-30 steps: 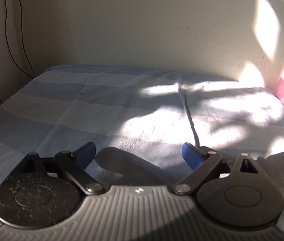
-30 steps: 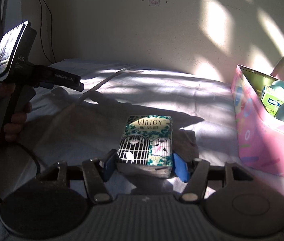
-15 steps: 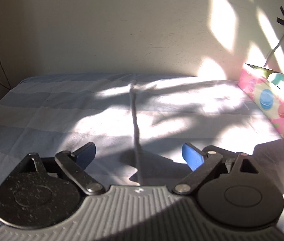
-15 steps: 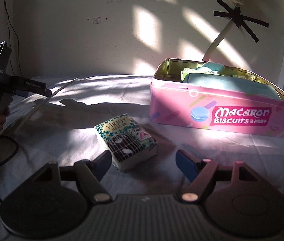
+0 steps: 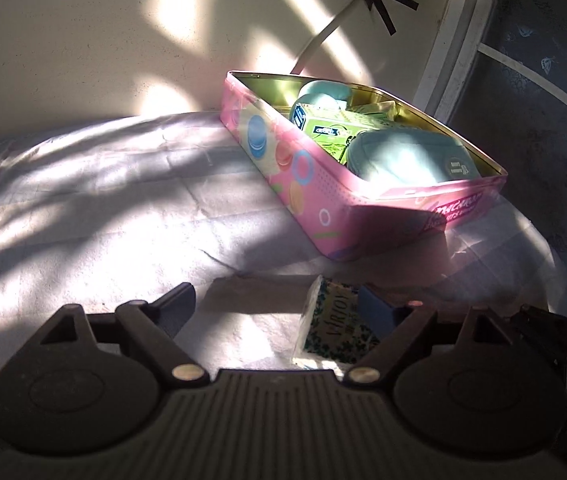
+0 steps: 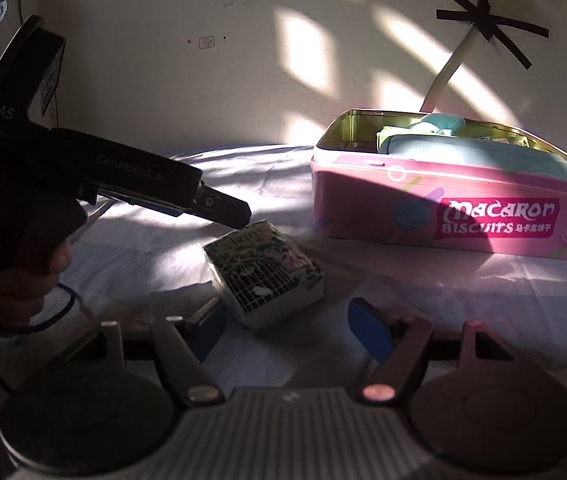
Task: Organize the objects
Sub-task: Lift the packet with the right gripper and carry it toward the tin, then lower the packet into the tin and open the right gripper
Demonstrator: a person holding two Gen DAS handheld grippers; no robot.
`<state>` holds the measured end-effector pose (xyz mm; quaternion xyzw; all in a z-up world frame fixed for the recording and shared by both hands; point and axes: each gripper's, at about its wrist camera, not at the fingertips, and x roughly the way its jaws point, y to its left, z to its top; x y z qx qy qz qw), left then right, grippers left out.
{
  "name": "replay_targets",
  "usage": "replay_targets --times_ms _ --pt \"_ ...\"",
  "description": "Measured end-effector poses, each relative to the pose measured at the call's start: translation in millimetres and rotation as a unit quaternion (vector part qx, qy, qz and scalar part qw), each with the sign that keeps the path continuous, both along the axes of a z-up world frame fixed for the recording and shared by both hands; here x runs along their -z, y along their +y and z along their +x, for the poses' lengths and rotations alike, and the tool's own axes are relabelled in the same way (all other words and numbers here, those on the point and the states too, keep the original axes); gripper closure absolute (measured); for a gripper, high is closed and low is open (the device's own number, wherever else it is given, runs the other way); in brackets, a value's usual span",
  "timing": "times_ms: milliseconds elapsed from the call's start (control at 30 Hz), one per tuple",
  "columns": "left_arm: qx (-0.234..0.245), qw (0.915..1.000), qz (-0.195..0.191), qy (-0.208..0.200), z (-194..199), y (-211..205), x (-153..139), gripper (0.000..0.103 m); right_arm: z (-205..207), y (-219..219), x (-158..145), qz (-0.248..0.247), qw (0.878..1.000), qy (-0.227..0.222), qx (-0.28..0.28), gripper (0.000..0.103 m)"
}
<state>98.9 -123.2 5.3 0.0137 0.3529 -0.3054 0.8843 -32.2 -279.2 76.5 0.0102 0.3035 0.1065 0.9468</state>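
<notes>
Tissue pack lies between right tool blades, untouched, blades narrowing. Left tool closing beside it. Sunlit bed; pink tin far right.

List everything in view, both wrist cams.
Biscuit tin: 1, pink, open, on the bed by the wall.
Tin contents: teal pouches and green packs, count unclear.
Tissue pack: 1, green-and-white, on the sheet before the tin.
Bed sheet: 1, pale striped.
Wall cable: 1, white, taped with black strips.
Left gripper: black, blue pads, closing, pack inside its right finger.
Right gripper: closing, not gripping the pack.
</notes>
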Motion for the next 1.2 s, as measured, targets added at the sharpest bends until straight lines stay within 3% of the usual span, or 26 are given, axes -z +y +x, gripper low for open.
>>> replay_targets --times_ms 333,400,467,500,567,767,867,1100,1200 --pt "0.019 0.9997 0.017 0.006 -10.0 -11.7 5.2 0.016 4.5 1.6 4.2 0.004 1.0 0.011 -0.012 0.037" --pt "0.029 0.9993 0.014 0.018 -10.0 -14.2 9.3 0.027 5.3 1.9 5.1 0.004 1.0 0.015 -0.014 0.041" --pt "0.047 0.9981 -0.014 0.037 -9.6 -13.8 11.0 0.048 4.9 4.1 5.0 -0.001 1.0 0.013 -0.016 0.05" --pt "0.054 0.9973 -0.022 0.045 -9.8 -14.9 9.9 0.05 4.8 4.4 4.3 0.0 1.0 0.013 -0.022 0.065" --pt "0.051 0.9979 -0.015 0.036 -13.6 -18.4 2.6 0.053 3.7 4.0 -0.1 -0.001 1.0 0.005 -0.016 0.071" --pt "0.066 0.9962 -0.048 -0.03 -11.7 -33.7 -51.4 0.053 8.2 -18.9 -43.5 0.007 0.997 -0.076 0.003 0.071" --pt "0.071 0.9947 -0.044 -0.06 2.2 -58.5 -70.8 0.053 30.5 -28.7 -60.4 -0.007 0.994 -0.11 0.022 0.069" --pt "0.078 0.9942 -0.036 -0.066 51.8 -122.3 -77.9 0.053 95.4 -57.4 -61.0 -0.037 0.99 -0.122 0.067 0.066" --pt "0.077 0.9939 -0.021 -0.076 73.4 -149.9 -74.2 0.048 124.3 -80.6 -54.2 -0.044 0.988 -0.116 0.09 0.063"
